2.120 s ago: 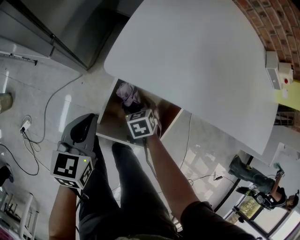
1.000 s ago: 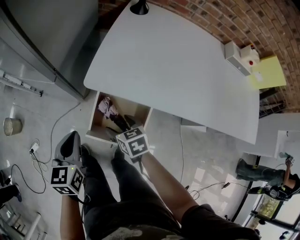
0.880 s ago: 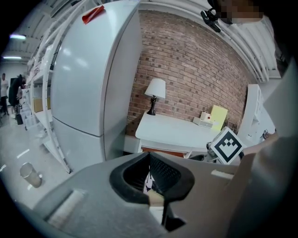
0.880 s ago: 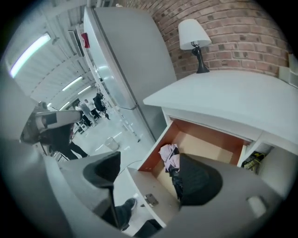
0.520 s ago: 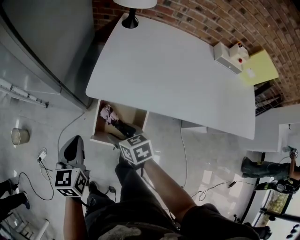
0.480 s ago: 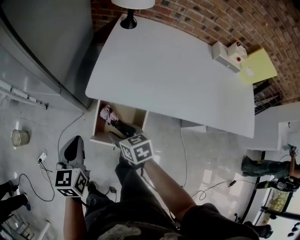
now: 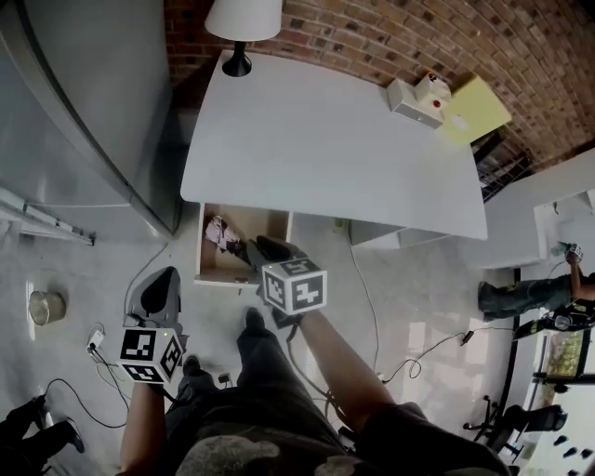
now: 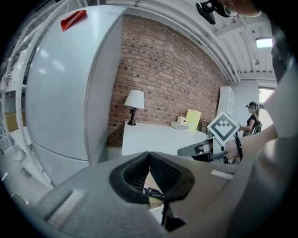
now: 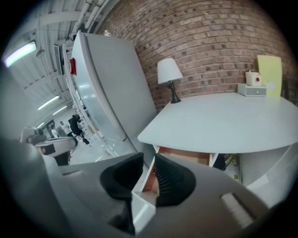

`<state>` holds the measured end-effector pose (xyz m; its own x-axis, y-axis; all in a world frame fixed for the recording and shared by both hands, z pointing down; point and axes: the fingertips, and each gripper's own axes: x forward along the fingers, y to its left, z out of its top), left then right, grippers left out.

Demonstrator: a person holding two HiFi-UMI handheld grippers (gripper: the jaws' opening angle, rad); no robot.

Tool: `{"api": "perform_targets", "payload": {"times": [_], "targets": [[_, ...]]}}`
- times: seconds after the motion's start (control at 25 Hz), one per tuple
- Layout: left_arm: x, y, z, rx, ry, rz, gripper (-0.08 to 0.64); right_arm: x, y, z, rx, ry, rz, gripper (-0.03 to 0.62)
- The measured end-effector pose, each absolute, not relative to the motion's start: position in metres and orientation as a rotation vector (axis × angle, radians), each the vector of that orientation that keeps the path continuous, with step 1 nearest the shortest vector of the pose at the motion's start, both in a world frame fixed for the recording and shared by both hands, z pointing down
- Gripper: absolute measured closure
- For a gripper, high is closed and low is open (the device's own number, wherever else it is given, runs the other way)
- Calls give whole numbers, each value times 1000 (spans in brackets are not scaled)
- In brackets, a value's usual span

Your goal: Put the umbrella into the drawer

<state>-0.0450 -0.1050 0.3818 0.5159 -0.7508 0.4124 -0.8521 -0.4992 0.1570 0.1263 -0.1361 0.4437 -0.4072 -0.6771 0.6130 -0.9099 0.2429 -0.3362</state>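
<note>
The umbrella [image 7: 221,232], a pink and black bundle, lies in the open wooden drawer [image 7: 206,270] under the white table [image 7: 325,139]. My right gripper [image 7: 267,248] hovers over the drawer's front right corner; its jaws are closing with a narrow gap and nothing between them [image 9: 150,179]. My left gripper [image 7: 165,279] hangs left of the drawer above the floor, shut and empty [image 8: 149,158]. Below its jaws in the left gripper view shows a dark bit of the umbrella [image 8: 154,192]. The drawer [image 9: 184,155] also shows in the right gripper view.
A lamp [image 7: 242,23], a white box [image 7: 409,96] and a yellow sheet [image 7: 474,110] stand at the table's far side. A tall grey cabinet [image 7: 74,112] is left of the table. Cables [image 7: 93,344] and a metal bowl [image 7: 45,307] lie on the floor.
Both grippers have risen and drawn back from the drawer. The right gripper has come out of the drawer, and the umbrella stays lying inside.
</note>
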Motion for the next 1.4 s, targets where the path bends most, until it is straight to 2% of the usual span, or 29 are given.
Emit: {"api": "perform_targets", "payload": {"times": [0.08,0.16,0.2,0.72,1.4], "targets": [[-52,-104,375,2454,-1301,408,549,128,-134,430,1541,-2185,951,524],[-58,-102,368,2482,-1278,391,549,130,-129,419,1614,-2167,936,579],[-60,-100,365,2496,-1268,383,549,130,-125,414,1644,-2159,925,586],[-103,-55,327,2604,-1198,284,549,72,-63,348,1650,-2226,603,588],[-158,-8,299,2703,-1099,227,549,20,9,292,1824,-2210,490,588]]}}
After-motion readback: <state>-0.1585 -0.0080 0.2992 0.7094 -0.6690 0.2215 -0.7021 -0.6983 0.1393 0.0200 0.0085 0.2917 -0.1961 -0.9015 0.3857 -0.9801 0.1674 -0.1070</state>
